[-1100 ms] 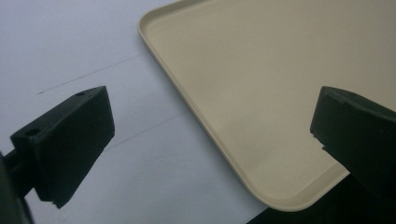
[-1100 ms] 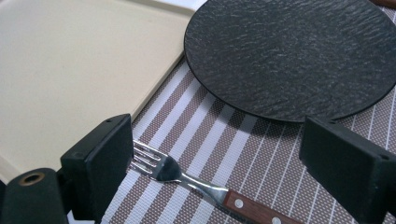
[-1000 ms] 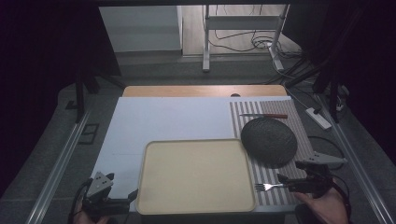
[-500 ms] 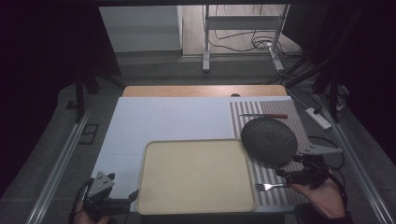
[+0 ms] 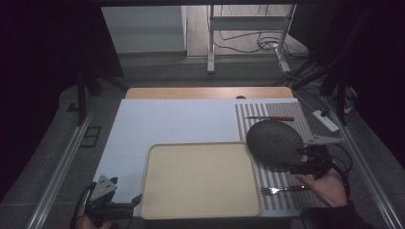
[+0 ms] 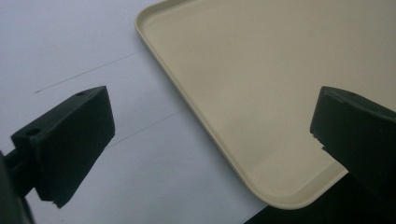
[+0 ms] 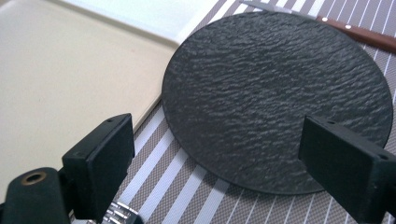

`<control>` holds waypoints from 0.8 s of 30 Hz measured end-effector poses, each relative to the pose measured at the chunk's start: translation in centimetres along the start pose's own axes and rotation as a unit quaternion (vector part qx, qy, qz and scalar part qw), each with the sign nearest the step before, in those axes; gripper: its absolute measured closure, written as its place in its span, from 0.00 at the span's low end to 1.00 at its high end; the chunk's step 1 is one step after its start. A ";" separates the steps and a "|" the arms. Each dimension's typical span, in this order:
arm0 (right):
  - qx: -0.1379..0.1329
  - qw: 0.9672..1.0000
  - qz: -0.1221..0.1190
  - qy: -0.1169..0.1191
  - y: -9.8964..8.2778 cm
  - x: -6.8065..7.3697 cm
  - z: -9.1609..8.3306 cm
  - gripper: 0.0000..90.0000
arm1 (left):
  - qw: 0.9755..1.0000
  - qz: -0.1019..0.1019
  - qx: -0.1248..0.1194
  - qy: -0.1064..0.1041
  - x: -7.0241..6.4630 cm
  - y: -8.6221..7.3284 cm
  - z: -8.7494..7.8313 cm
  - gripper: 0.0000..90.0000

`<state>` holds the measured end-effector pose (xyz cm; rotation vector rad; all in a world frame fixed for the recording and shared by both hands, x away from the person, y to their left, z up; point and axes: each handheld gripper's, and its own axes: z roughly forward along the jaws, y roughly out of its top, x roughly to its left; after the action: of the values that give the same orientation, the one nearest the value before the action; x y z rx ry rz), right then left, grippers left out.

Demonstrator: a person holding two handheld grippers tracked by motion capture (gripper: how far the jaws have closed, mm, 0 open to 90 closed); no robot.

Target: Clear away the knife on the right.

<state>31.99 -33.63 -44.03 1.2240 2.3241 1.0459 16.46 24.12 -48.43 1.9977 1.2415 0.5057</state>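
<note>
While the left gripper (image 5: 136,201) hangs at the near left corner of the beige tray (image 5: 200,179) with its jaws spread wide and nothing between them, the work in hand lies further right. The tray is bare and sits on the white sheet (image 5: 162,124) that covers the table. Next comes the dark round plate (image 5: 274,142) on the striped mat (image 5: 286,186), its left edge just beside the tray's right rim. The right gripper (image 5: 292,167) is at the plate's near right edge, jaws released and wide apart, holding nothing.

The plate looks thin and lies flat, so I judge that a jaw could skid over the rough top instead of getting under the rim, pushing the plate against the tray or toward the knife (image 5: 270,118) behind it. The fork (image 5: 282,190) lies close beneath the hand and could be knocked.

The high view gives the whole layout, knife and fork included. The right gripper view brings out the plate's (image 7: 275,98) slate-like grain and the narrow strip of mat between it and the tray (image 7: 70,88). The left gripper view shows the tray's (image 6: 261,84) raised lip and rounded corner at the table edge.
</note>
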 end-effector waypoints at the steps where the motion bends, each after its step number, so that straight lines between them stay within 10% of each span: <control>1: 0.000 1.000 0.000 0.000 0.0 0.0 0.0 0.12 | 1.000 0.000 0.000 0.000 0.0 0.0 0.0 0.00; 24: 0.006 1.000 0.018 0.007 3.0 -3.1 3.0 0.14 | 1.000 0.000 -0.001 -0.001 0.0 0.0 0.0 0.00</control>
<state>37.23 -33.63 -44.14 1.2701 2.3312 1.0577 16.46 24.13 -48.43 1.9970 1.2398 0.5052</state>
